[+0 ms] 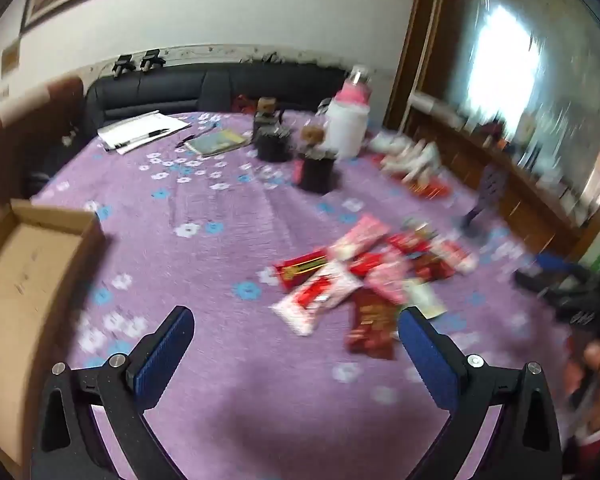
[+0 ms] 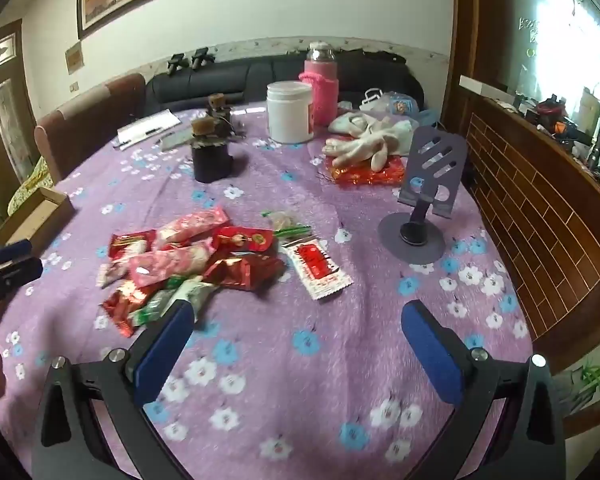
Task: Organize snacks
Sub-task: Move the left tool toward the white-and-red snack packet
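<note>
A heap of red, pink and white snack packets (image 1: 364,276) lies on the purple flowered tablecloth, right of centre in the blurred left wrist view. The same snack packets (image 2: 196,260) sit left of centre in the right wrist view, with one white-and-red packet (image 2: 316,266) a little apart on their right. An open cardboard box (image 1: 28,272) stands at the table's left edge; the box (image 2: 40,216) shows small at far left. My left gripper (image 1: 296,332) is open above the cloth, nothing between its blue pads. My right gripper (image 2: 298,328) is open too, near the heap and empty.
Behind stand two dark pots (image 2: 212,160), a white tub (image 2: 290,112), a pink-sleeved bottle (image 2: 322,88), white gloves (image 2: 364,144) on a red bag, and a grey phone stand (image 2: 424,200). Papers and pens (image 1: 140,132) lie at the far edge. A wooden cabinet (image 2: 540,208) borders the right.
</note>
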Demonstrator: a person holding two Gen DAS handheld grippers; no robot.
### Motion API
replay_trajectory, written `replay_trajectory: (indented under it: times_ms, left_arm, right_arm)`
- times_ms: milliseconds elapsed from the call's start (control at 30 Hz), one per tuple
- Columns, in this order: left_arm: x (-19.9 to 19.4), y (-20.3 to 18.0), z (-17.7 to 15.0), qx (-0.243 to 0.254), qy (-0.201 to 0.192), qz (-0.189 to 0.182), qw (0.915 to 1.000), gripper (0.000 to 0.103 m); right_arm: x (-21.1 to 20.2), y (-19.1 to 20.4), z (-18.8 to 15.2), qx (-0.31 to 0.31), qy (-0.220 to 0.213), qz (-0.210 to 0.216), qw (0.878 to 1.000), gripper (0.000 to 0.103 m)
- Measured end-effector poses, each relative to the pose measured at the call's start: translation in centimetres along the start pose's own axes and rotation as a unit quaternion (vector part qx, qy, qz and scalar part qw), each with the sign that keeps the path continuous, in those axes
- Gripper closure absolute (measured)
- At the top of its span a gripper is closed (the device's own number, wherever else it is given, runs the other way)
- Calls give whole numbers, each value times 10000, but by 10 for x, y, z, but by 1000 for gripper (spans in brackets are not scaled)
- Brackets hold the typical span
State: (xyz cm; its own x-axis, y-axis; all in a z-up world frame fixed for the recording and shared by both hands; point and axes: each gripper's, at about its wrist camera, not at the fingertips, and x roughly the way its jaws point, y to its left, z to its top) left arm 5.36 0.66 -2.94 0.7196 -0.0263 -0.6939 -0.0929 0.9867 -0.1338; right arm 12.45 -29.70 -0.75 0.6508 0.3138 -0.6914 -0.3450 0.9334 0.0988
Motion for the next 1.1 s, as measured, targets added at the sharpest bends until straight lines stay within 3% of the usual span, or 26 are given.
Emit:
replay_trajectory:
  times_ms: [133, 200, 300, 433, 600, 867, 1100]
  left_arm:
    - [29, 0, 4, 253, 213, 110, 9994, 1]
    - [36, -13, 4, 782, 281, -4, 9965, 1]
    - [41, -14, 10, 1019, 325, -57, 9942, 1]
    - [38, -14, 22, 1018, 269, -275, 9941, 1]
    - [33, -9, 31, 951, 127, -217, 9951, 1]
    - [12, -6, 33, 896, -221, 36, 9957, 0]
    - [8, -25, 25, 1068, -131, 277, 9938, 0]
  right_arm:
    - [26, -6, 5, -213, 100, 58, 9997, 0]
    - [37, -5, 8, -324, 157, 16, 9993, 0]
    - [48, -6, 13, -441, 220, -8, 9988, 1]
    - [56, -8, 18, -522, 256, -1, 9983, 4]
    - [59, -12, 20, -499, 269, 69, 9984, 4]
    - [56, -8, 22, -515, 215, 185, 9983, 4]
    - [50, -2, 24, -551, 190, 321, 9978, 4]
